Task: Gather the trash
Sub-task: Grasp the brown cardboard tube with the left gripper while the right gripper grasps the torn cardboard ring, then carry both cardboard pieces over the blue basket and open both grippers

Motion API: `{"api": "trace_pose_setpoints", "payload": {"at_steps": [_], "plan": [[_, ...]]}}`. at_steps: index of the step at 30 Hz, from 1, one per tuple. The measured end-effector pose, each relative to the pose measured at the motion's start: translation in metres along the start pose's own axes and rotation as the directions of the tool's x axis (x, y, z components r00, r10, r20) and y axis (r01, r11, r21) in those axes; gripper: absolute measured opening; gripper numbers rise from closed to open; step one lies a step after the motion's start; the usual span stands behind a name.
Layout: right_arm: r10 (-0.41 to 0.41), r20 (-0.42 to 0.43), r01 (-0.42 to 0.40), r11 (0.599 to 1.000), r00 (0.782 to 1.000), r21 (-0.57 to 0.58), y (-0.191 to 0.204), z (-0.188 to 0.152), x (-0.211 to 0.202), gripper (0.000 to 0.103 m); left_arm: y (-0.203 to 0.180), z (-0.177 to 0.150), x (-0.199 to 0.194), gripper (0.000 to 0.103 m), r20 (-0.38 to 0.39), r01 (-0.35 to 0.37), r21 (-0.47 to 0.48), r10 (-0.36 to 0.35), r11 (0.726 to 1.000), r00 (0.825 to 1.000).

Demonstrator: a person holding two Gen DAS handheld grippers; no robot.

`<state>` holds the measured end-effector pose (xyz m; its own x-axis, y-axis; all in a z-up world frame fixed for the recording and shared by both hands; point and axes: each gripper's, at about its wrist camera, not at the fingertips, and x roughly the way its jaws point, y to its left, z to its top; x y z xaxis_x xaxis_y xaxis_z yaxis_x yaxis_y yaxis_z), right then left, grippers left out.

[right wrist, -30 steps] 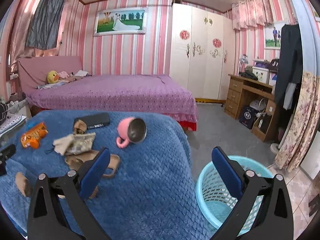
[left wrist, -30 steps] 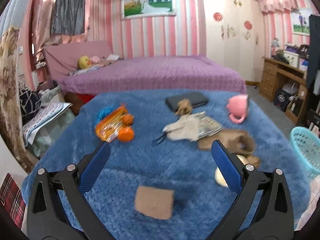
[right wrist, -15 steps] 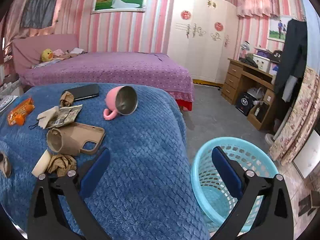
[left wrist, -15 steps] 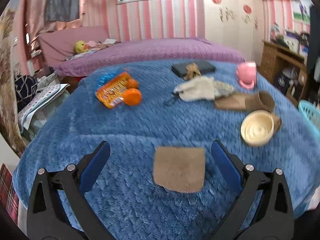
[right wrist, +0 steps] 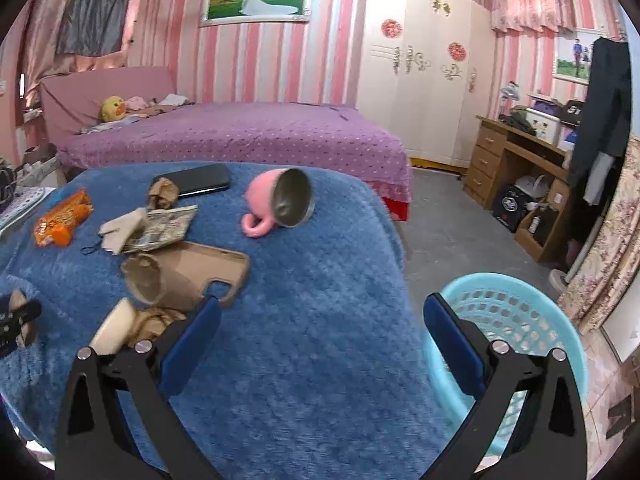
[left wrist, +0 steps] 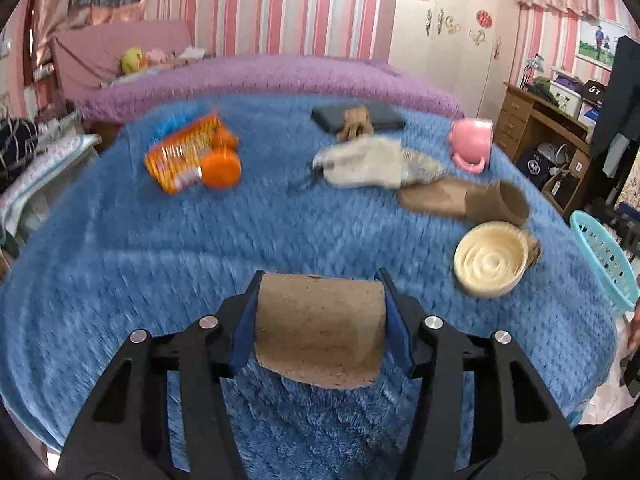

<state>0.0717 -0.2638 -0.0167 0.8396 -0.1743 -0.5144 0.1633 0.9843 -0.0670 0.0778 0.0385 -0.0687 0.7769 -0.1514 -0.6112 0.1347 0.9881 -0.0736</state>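
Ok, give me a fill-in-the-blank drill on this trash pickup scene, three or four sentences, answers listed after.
1. The brown cardboard tube sits between the blue pads of the ____ gripper, whose jaws are closing.
2. The pink mug lies on its ____ on the blue blanket.
3. The light-blue basket stands on the ____ beside the blanket's edge.
4. The right gripper has ____ between its fingers.

Missing words: left; side; floor; nothing
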Motion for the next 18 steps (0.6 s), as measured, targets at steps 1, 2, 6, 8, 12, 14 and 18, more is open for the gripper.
{"api": "trace_pose_setpoints", "payload": {"at_steps": [1,2,6,8,12,14,18], "plan": [[0.011,0.002,-0.011,1.0,1.0,-0.011,0.007,0.001,0.002,0.099,0.0,0.005,-0.005,0.053,0.024,-0.013,0.006,0.013,1.0,1.0],[0.017,0.004,-0.017,1.0,1.0,-0.026,0.014,0.003,0.003,0.099,0.0,0.01,-0.009,0.053,0.044,-0.033,0.011,0.033,0.999,0.998],[0.062,-0.015,-0.063,0.994,0.998,-0.093,0.051,0.009,0.016,0.099,0.002,0.037,-0.015,0.053,0.127,-0.134,0.007,0.132,0.991,0.983],[0.083,-0.029,-0.086,0.989,0.996,-0.124,0.07,0.011,0.024,0.099,0.004,0.047,-0.014,0.053,0.135,-0.132,-0.017,0.133,0.991,0.982],[0.116,-0.085,-0.13,0.975,0.99,-0.183,0.103,0.013,0.043,0.098,0.007,0.063,-0.001,0.053,0.127,-0.153,-0.05,0.158,0.987,0.979],[0.134,-0.113,-0.153,0.971,0.985,-0.186,0.111,0.012,0.053,0.091,0.007,0.065,0.003,0.053,0.12,-0.157,-0.057,0.163,0.986,0.979],[0.21,-0.178,-0.237,0.96,0.961,-0.148,0.115,0.01,0.069,0.051,0.005,0.068,0.006,0.053,0.113,-0.149,-0.073,0.157,0.986,0.981]]}}
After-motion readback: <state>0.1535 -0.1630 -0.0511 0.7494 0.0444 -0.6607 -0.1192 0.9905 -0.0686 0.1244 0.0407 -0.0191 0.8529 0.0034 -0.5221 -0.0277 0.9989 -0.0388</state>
